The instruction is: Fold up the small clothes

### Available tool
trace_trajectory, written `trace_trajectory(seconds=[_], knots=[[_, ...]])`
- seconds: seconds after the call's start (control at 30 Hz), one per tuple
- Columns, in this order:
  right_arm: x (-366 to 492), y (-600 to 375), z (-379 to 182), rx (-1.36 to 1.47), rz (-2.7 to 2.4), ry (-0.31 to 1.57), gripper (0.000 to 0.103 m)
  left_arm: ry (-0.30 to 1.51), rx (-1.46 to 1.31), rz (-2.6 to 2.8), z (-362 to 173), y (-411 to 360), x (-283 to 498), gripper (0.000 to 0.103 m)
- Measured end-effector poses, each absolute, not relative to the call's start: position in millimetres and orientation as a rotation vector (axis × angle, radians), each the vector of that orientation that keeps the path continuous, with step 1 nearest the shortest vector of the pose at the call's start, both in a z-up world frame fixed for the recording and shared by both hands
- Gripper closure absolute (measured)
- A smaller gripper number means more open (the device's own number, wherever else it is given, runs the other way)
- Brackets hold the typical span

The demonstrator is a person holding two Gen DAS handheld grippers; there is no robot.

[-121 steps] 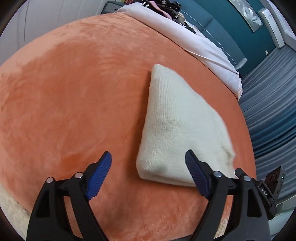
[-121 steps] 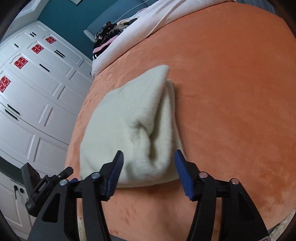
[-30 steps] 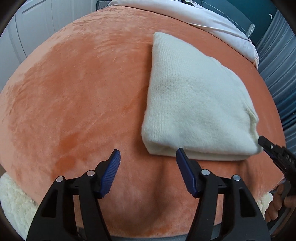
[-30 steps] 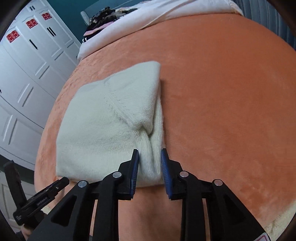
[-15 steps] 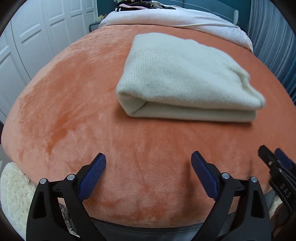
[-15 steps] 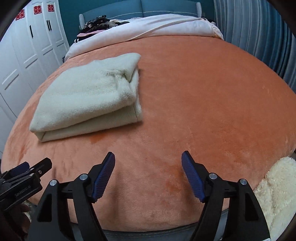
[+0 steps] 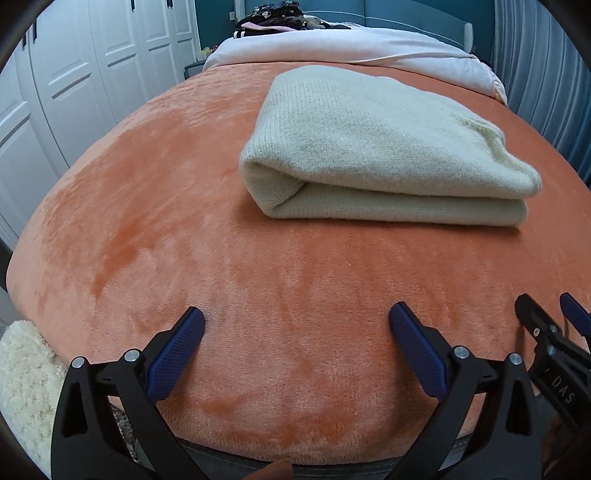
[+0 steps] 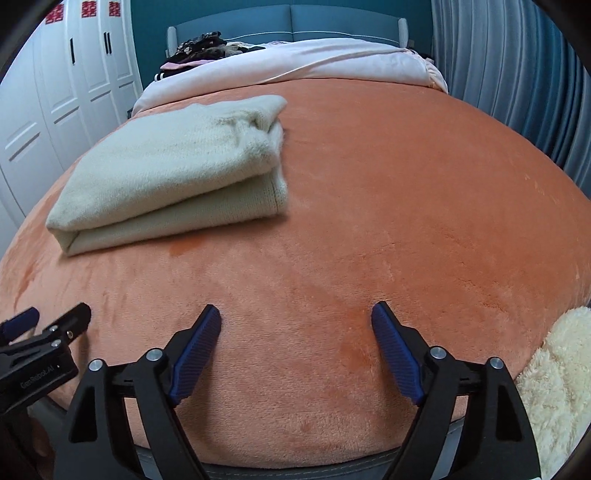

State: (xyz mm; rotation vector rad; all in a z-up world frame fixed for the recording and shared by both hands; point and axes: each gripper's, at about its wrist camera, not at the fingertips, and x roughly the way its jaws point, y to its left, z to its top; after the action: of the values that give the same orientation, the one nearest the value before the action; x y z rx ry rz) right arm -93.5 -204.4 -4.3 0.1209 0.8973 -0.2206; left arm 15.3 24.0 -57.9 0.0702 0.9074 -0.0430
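A cream knitted garment (image 7: 384,147) (image 8: 173,166) lies folded in a thick flat stack on the orange plush bed cover (image 7: 184,229) (image 8: 406,206). My left gripper (image 7: 297,317) hovers over bare cover near the bed's front edge, well short of the garment, its jaws opening wide with nothing between them. My right gripper (image 8: 295,317) is likewise back at the front edge, to the right of the garment, jaws opening and empty. The right gripper's tip (image 7: 546,328) shows at the left view's right edge, and the left gripper's tip (image 8: 48,328) shows at the right view's left edge.
A pale pink duvet (image 7: 351,51) (image 8: 314,59) is bunched at the bed's far end, with dark clothes (image 7: 273,18) (image 8: 195,44) piled behind it. White wardrobe doors (image 7: 74,74) stand left, grey curtains (image 8: 517,74) right. A fluffy cream rug (image 7: 22,384) (image 8: 554,376) lies below the bed's front.
Both grippers have let go of the garment's near edge, drawn back toward the bed's front edge and opened wide. The folded garment stays where it lay.
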Motion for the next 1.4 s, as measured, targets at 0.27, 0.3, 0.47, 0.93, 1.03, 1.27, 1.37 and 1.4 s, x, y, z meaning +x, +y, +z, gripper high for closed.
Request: trace_trajectory(seconds=[0.27, 0.3, 0.47, 0.93, 1.03, 1.27, 1.37, 1.4], knots=[[-91.0, -201.5, -9.7, 0.125, -0.217, 0.906, 0.011, 0.840, 0.079, -0.019, -64.4, 19.2, 11.6, 0.005], [-91.1, -201.6, -9.8, 0.124, -0.217, 0.906, 0.011, 0.841, 0.078, -0.019, -64.6, 18.7, 11.4, 0.005], [-92.4, -199.9, -9.4, 0.118, -0.222, 0.906, 0.011, 0.841, 0.078, -0.018, -64.7, 18.8, 11.1, 0.005], [-92.7, -197.5, -9.3, 0.111, -0.228, 0.905, 0.011, 0.840, 0.080, -0.017, -64.6, 18.7, 11.6, 0.005], [-94.1, -193.9, -8.9, 0.102, -0.235, 0.904, 0.011, 0.838, 0.083, -0.014, -65.1, 17.9, 12.3, 0.005], [-96.1, -189.8, -8.4, 0.098, -0.240, 0.905, 0.010, 0.837, 0.084, -0.013, -65.6, 17.6, 12.8, 0.005], [-96.6, -189.3, -8.1, 0.102, -0.235, 0.903, 0.010, 0.837, 0.084, -0.013, -65.5, 17.5, 12.3, 0.005], [-96.8, -189.0, -7.9, 0.102, -0.232, 0.901, 0.009, 0.837, 0.083, -0.014, -65.5, 17.5, 12.3, 0.005]])
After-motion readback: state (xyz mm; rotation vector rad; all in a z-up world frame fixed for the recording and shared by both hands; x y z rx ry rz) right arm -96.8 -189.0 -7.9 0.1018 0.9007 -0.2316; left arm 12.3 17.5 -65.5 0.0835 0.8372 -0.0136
